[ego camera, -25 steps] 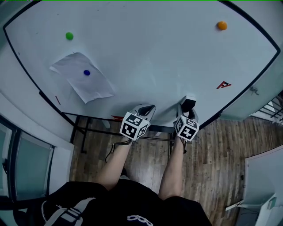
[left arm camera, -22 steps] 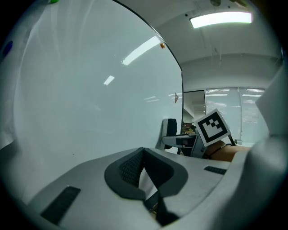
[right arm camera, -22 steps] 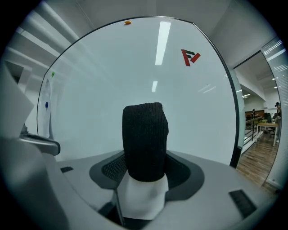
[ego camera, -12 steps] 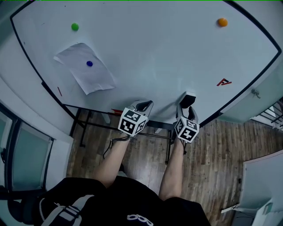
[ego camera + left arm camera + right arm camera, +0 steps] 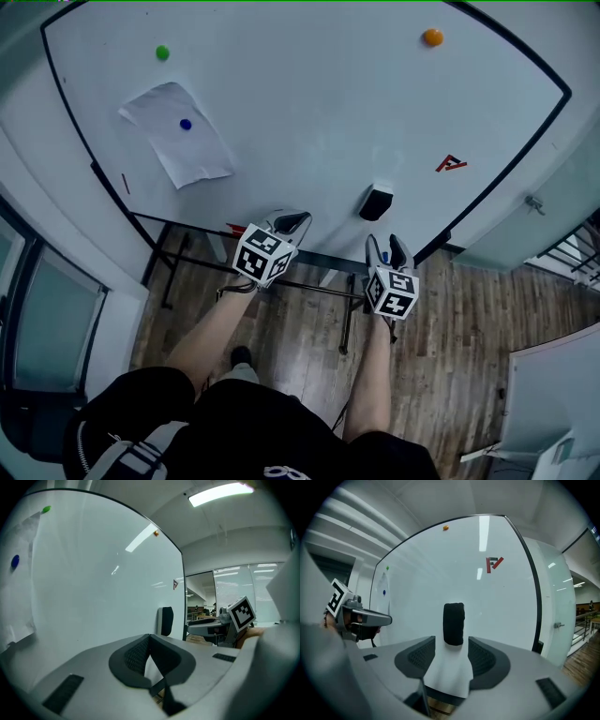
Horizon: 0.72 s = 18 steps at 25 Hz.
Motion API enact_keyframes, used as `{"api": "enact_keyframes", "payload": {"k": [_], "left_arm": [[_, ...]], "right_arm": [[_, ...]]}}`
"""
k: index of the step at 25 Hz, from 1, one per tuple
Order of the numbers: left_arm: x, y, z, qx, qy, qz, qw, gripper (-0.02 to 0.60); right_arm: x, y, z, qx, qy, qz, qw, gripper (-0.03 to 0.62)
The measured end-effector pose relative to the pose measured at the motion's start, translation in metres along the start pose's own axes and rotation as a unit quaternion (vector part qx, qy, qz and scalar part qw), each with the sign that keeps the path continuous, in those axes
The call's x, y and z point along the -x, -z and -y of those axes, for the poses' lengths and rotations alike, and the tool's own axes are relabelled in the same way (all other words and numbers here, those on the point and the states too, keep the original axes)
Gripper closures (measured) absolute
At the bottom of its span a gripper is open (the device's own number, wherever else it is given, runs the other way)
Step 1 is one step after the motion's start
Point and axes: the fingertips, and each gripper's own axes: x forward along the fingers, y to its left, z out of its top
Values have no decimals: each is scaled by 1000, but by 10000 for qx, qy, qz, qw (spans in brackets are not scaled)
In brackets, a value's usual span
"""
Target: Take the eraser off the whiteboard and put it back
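Note:
The black eraser (image 5: 377, 202) sticks to the whiteboard (image 5: 309, 103) near its lower edge, upright, with nothing touching it. My right gripper (image 5: 386, 246) hangs a short way back from it. Its jaws are apart and closing, with nothing between them. In the right gripper view the eraser (image 5: 453, 623) stands straight ahead, beyond the right gripper (image 5: 452, 641). My left gripper (image 5: 289, 223) is left of the eraser, close to the board's bottom edge, shut and holding nothing. In the left gripper view its tips (image 5: 149, 637) meet, and the eraser (image 5: 165, 621) shows edge-on further along the board.
A paper sheet (image 5: 187, 145) is pinned by a blue magnet (image 5: 185, 124) at the board's left. Green (image 5: 162, 52) and orange (image 5: 432, 37) magnets sit near the top. A red mark (image 5: 451, 163) lies right of the eraser. The board's metal stand (image 5: 309, 281) rises from a wood floor.
My right gripper has come off the eraser and drawn back from the board; the eraser stays on the board. The left gripper has drifted a little to the left.

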Motion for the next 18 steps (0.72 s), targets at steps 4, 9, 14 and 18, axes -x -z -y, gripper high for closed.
{"api": "enact_keyframes", "payload": {"k": [4,9,14,18], "left_arm": [[10,-8,30,46,213,114,9997,561],[24,-8,76,-362,414,73,9985,561],[39,-11,103,-468,323,146,9983,561],[52,-18,115,-456,189,268,9984,561]], "right_arm": [[26,-8,-4,271,-371,117,9989,476],[64,-17,1,280,-638,342,9970,545],[95,-16,5,293,-800,417,9955,562],[113,-13,6,322,-892,449,9945,566]]}}
